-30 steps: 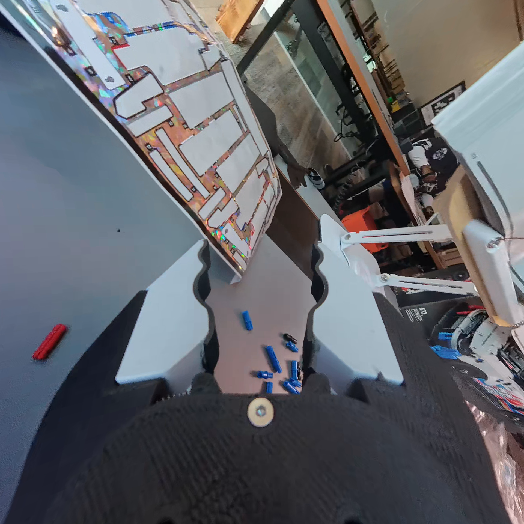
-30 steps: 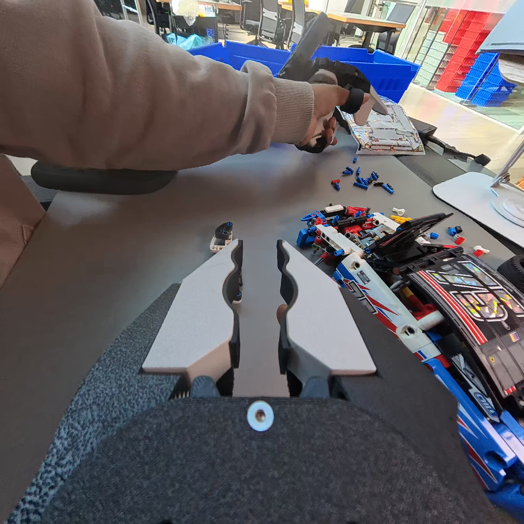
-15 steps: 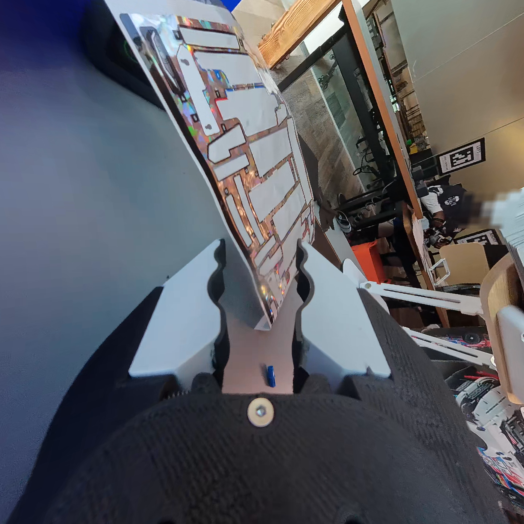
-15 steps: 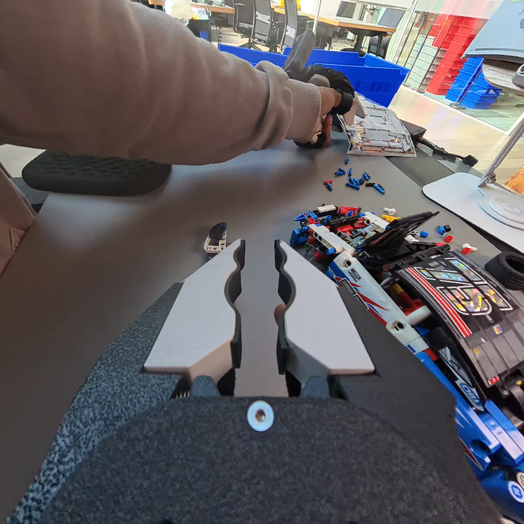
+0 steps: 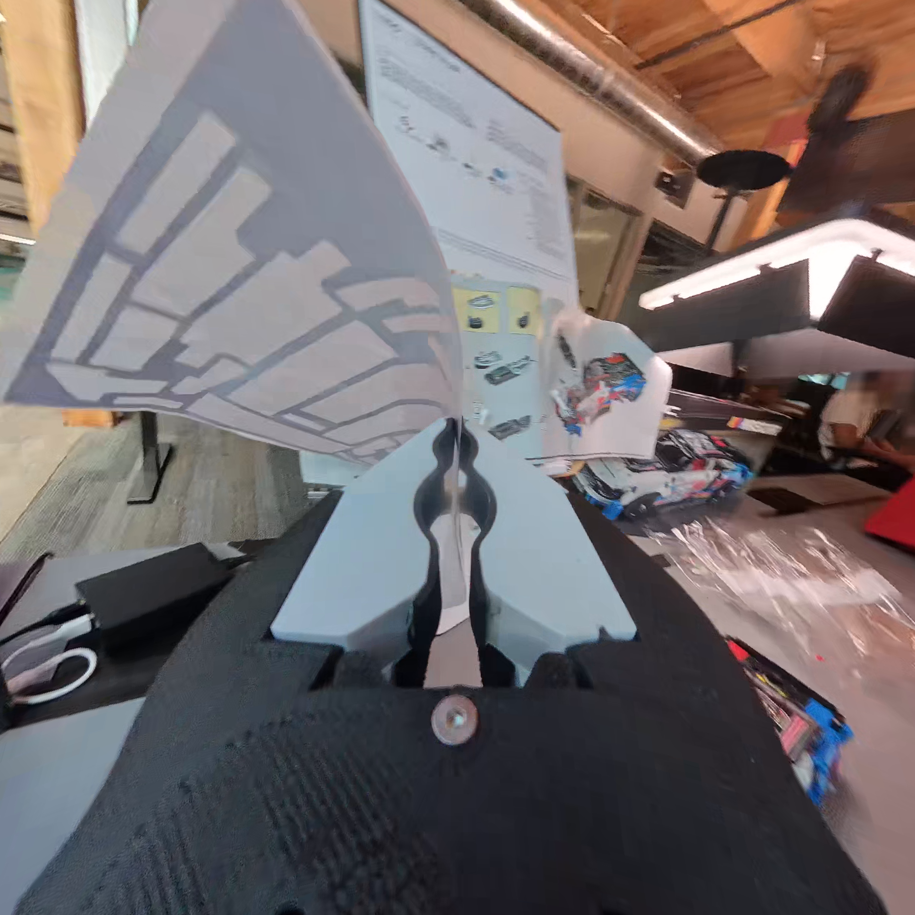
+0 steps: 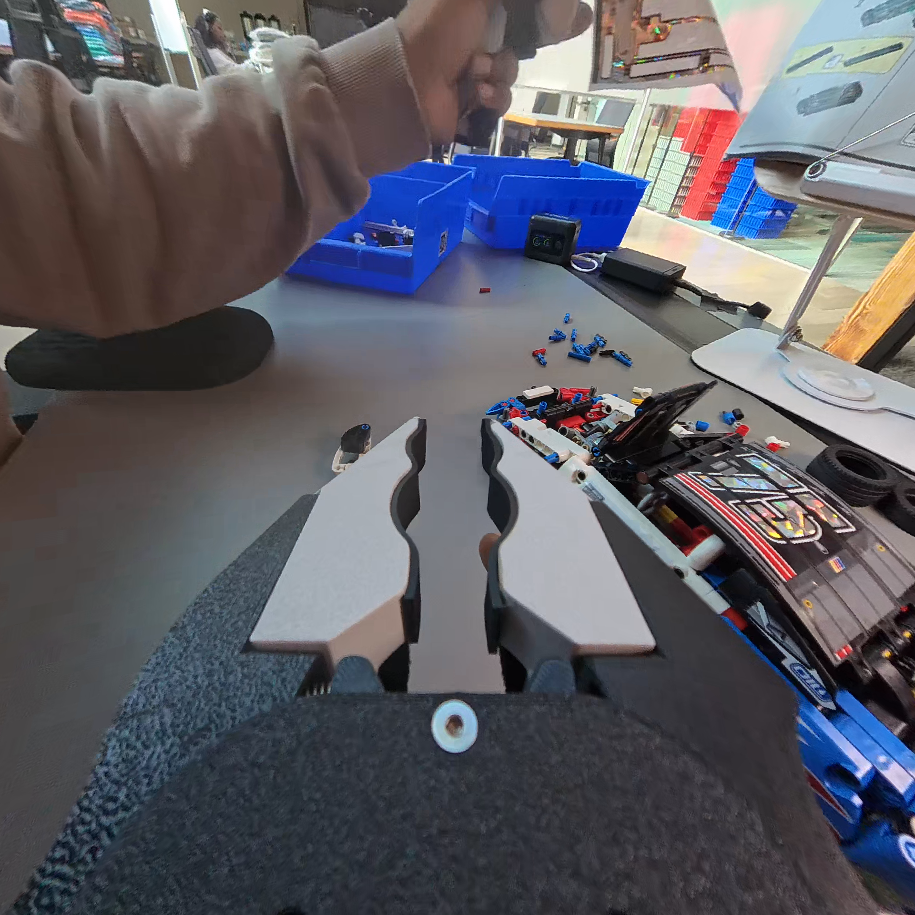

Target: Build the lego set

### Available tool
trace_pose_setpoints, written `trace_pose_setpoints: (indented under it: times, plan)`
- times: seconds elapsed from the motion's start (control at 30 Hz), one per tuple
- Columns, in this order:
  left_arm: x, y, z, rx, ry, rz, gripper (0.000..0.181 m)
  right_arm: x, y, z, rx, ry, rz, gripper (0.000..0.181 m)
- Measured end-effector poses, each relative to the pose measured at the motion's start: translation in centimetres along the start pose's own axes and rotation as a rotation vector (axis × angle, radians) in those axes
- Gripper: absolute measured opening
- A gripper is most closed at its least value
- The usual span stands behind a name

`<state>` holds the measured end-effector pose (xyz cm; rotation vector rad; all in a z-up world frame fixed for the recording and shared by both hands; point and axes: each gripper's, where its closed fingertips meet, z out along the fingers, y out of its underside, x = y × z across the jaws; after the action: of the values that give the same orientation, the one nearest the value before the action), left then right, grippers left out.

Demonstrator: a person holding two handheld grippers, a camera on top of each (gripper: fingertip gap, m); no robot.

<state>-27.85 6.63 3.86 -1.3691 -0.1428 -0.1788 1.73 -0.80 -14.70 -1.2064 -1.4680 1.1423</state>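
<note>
In the left wrist view, the left claw [image 5: 456, 435] was pinched tight on a sticker sheet [image 5: 237, 277]. The sheet stood up from between the two white fingers [image 5: 366, 549] and spread out to the upper left of the frame. It looked pale grey, with many cut-out shapes. Behind it, in the upper middle, stood an open instruction booklet [image 5: 475, 163]. A finished white lego car [image 5: 673, 470] sat at the middle right. Crinkly clear plastic [image 5: 772, 579] lay on the tabletop [image 5: 841, 703] at the right. This view was blurry.

In the right wrist view, the right claw [image 6: 453, 445] was partly open and held nothing. It hung low over the grey tabletop [image 6: 198, 495]. Just to its right lay the half-built lego car [image 6: 733, 525], black, white and blue. Small blue pins [image 6: 579, 344] were scattered above it. A small black and white piece [image 6: 352, 443] lay just left of the claw. Two blue bins [image 6: 445, 223] stood in the upper middle. A person's sleeve [image 6: 163, 173] reached across the upper left, and the hand [image 6: 455, 64] held the left claw's handle up high. The sticker sheet [image 6: 658, 39] hung at the top right.
</note>
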Motion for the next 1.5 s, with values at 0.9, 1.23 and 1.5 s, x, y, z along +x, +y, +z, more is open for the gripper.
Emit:
trace_pose_setpoints:
  times: [0.9, 1.23, 1.5]
  plan:
    - [20.9, 19.1, -15.1, -0.453, 0.967, 0.052, 0.0, 3.8, -8.1, 2.0, 0.093, 0.055, -0.1, 0.045]
    - [25.2, 20.0, -20.5, -0.559, 1.286, 0.057, 0.0, -4.1, -5.8, 4.9, -0.294, -0.39, -0.281, 0.071]
    - [24.7, 19.5, -20.0, -0.536, 1.268, 0.012, 0.003, -3.3, -5.6, 4.8, -0.248, -0.347, -0.226, 0.012]
